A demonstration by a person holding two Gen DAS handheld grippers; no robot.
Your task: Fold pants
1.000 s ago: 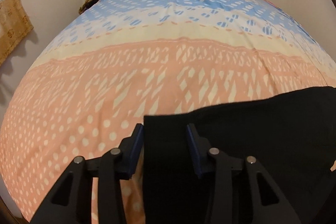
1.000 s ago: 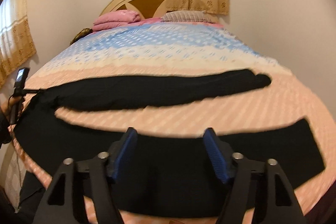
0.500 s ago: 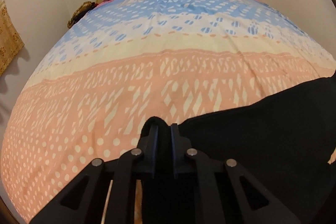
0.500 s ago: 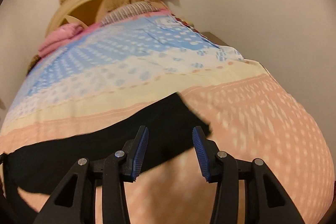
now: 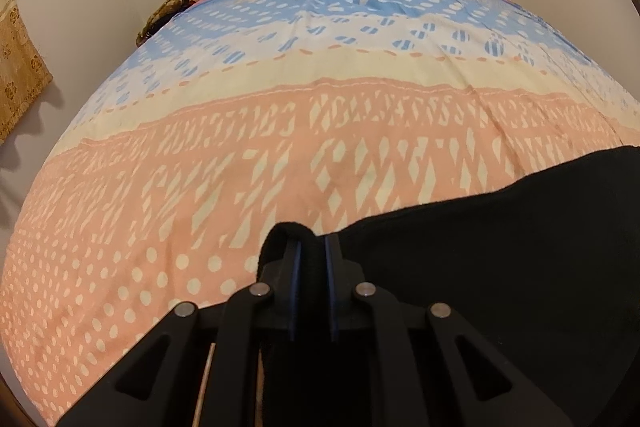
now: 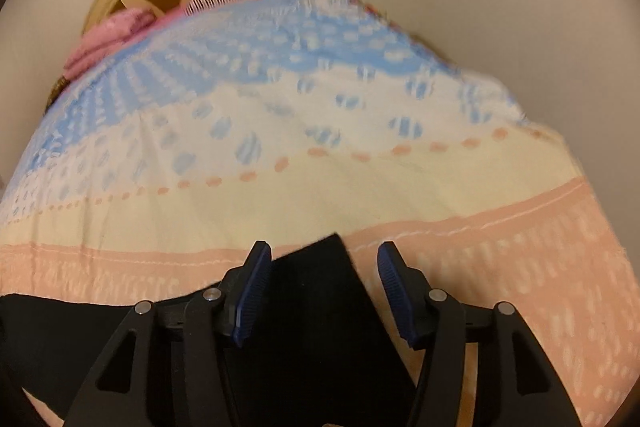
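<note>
Pants [image 5: 500,267] on bedspread [image 5: 280,147]; left gripper [image 5: 311,247] fingers clenched on them; right gripper [image 6: 324,267] fingers released, just widening around hem

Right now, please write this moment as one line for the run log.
left hand-held gripper: shut on pants edge | right hand-held gripper: open, just widened, around leg end, pads apart | bed: pants lying flat
</note>
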